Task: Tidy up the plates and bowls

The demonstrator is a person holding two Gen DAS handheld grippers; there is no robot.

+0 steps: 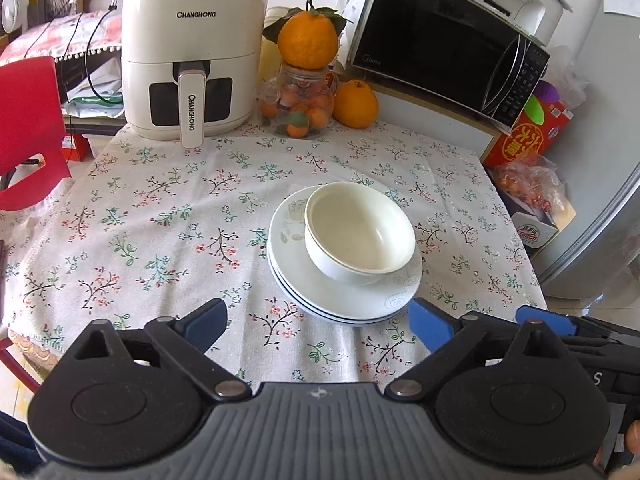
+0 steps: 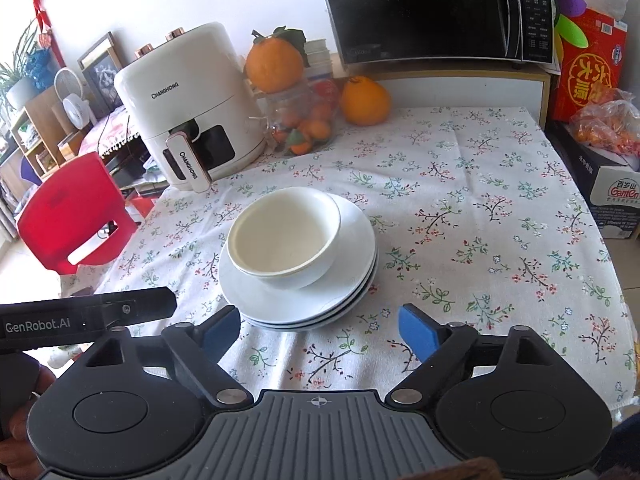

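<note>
Two nested cream-white bowls (image 1: 360, 232) sit off-centre on stacked white plates (image 1: 296, 280) with blue-lined rims, mid-surface (image 1: 160, 220). Left tool (image 1: 318, 324) and right tool (image 2: 320, 330) gape empty, just short of the stack.
</note>
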